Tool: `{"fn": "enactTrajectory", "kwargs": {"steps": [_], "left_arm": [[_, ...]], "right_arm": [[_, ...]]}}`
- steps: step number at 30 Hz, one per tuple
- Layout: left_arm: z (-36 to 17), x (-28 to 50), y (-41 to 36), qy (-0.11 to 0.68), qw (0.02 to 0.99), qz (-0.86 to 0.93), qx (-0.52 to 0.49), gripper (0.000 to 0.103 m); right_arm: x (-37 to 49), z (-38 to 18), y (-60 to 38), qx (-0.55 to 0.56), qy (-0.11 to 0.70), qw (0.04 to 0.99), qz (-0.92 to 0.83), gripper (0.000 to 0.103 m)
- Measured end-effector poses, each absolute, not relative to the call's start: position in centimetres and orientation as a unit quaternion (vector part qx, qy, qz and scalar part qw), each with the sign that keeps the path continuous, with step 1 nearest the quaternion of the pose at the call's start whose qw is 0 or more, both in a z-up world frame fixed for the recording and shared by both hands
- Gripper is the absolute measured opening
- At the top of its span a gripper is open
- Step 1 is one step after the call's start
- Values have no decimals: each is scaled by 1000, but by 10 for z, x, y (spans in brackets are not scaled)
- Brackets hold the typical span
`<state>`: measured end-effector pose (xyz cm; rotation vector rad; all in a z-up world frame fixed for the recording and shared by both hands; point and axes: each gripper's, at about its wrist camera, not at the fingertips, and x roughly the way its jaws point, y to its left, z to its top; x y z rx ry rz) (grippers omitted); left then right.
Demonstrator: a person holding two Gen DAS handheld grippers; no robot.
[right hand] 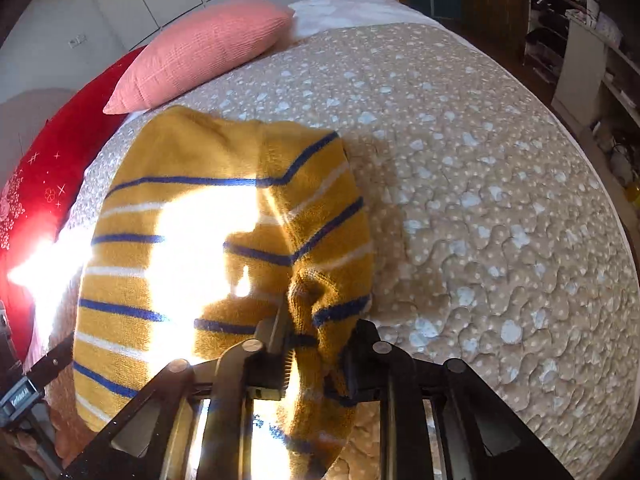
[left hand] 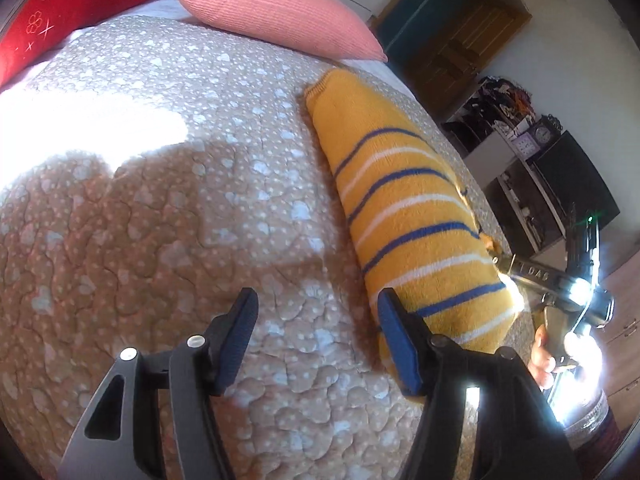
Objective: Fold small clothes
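A small yellow knit sweater with blue and white stripes lies on the beige quilted bed cover. My left gripper is open and empty; its right finger rests beside the sweater's near edge. My right gripper is shut on a bunched part of the sweater, a sleeve cuff, and holds it folded over the body. In the left wrist view the right gripper meets the sweater's far edge.
A pink pillow and a red pillow lie at the head of the bed. Shelves with clocks and a dark cabinet stand beyond the bed's right edge. Strong sunlight glares on cover and sweater.
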<state>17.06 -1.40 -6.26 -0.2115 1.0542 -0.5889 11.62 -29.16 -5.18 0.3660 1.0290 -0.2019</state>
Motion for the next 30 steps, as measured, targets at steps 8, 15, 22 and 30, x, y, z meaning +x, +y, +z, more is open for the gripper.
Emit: {"fn": "enactTrajectory", "kwargs": {"steps": [8, 15, 22, 30], "left_arm": [[-69, 165, -30, 509, 821, -255, -36, 62], [-55, 185, 26, 505, 828, -213, -116, 62], [-58, 195, 51, 510, 827, -187, -147, 62], [-54, 193, 43, 492, 846, -171, -113, 66]], "right_arm": [[103, 19, -277, 113, 421, 891, -122, 44], [147, 16, -203, 140, 455, 879, 36, 26], [173, -48, -196, 194, 503, 841, 45, 26], [212, -1, -217, 209, 442, 872, -4, 57]]}}
